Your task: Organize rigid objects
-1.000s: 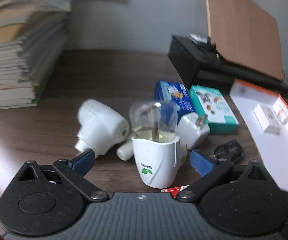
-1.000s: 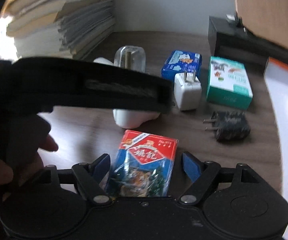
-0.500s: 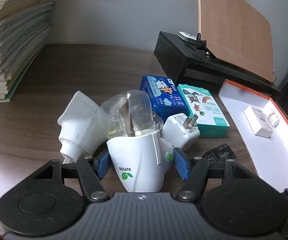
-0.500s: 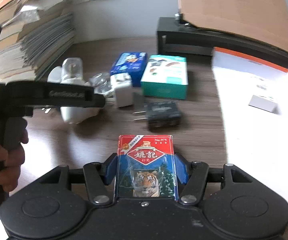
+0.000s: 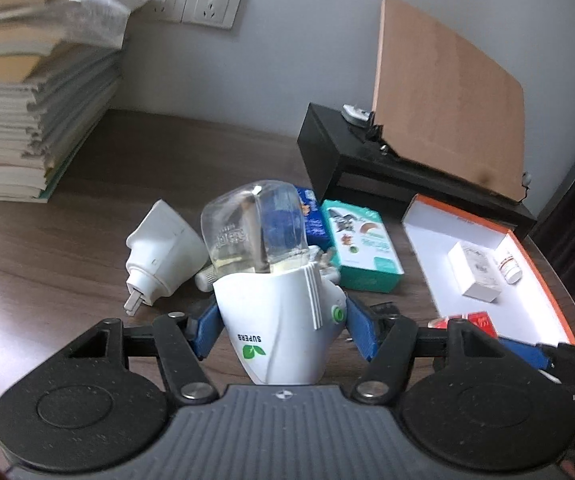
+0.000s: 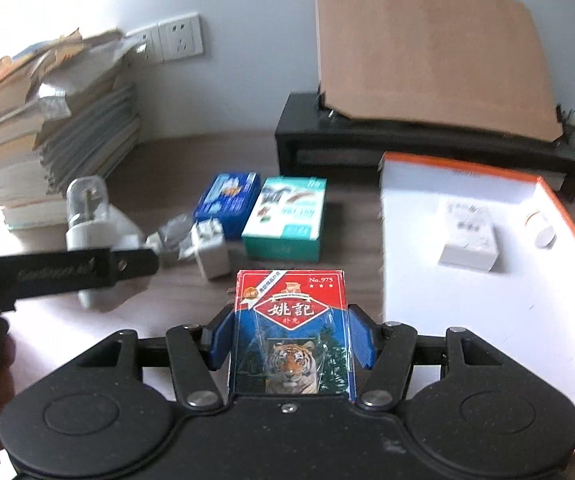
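The left gripper (image 5: 281, 326) now pinches the white vaporizer (image 5: 283, 320) between its blue pads, low in the frame's middle; a second ago the jaws stood wide on either side of it. The unit has come up off the table (image 5: 87, 248), its clear bottle (image 5: 255, 232) tilting toward the upper left. The other white plug unit (image 5: 163, 252) lies left of it, as before.

The right gripper (image 6: 291, 346) clamps the card pack (image 6: 291, 332), tiger side up, at bottom centre; earlier the pads were apart from its sides. The pack now sits just left of the orange-rimmed tray (image 6: 527, 320), which fills more of the right side. A white box (image 6: 467, 240) and a small bottle (image 6: 541, 226) lie in the tray.
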Tool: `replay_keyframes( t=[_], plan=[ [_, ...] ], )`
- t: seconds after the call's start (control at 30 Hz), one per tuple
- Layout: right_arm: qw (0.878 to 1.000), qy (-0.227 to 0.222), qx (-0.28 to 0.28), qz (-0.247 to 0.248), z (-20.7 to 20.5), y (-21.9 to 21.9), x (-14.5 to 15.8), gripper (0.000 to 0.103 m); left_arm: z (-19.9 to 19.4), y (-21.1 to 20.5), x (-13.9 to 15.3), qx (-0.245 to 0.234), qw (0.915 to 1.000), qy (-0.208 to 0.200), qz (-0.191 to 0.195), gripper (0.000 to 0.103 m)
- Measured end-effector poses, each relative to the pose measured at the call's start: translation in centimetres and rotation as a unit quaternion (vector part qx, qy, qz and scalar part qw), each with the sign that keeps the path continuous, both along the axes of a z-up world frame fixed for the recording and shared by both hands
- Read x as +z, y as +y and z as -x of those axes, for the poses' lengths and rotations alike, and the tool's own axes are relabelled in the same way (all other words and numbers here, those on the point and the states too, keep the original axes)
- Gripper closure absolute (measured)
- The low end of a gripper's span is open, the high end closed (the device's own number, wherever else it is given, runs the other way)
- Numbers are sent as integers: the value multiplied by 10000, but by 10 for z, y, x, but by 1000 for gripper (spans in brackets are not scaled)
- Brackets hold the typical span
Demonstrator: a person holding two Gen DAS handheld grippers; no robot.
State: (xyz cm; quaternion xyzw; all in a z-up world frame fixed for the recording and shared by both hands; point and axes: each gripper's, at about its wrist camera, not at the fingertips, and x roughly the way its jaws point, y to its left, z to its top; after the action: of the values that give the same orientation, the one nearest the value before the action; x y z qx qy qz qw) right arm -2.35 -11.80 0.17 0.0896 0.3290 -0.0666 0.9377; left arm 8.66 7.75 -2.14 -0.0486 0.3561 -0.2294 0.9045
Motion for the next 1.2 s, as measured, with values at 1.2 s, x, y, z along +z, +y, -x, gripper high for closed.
replay_keyframes(
  t=[1.2],
  plan=[
    [9953,-385,-883,93,85,-200,19,32,70,-189,27,-633,9977,-222,81,37]
  ],
)
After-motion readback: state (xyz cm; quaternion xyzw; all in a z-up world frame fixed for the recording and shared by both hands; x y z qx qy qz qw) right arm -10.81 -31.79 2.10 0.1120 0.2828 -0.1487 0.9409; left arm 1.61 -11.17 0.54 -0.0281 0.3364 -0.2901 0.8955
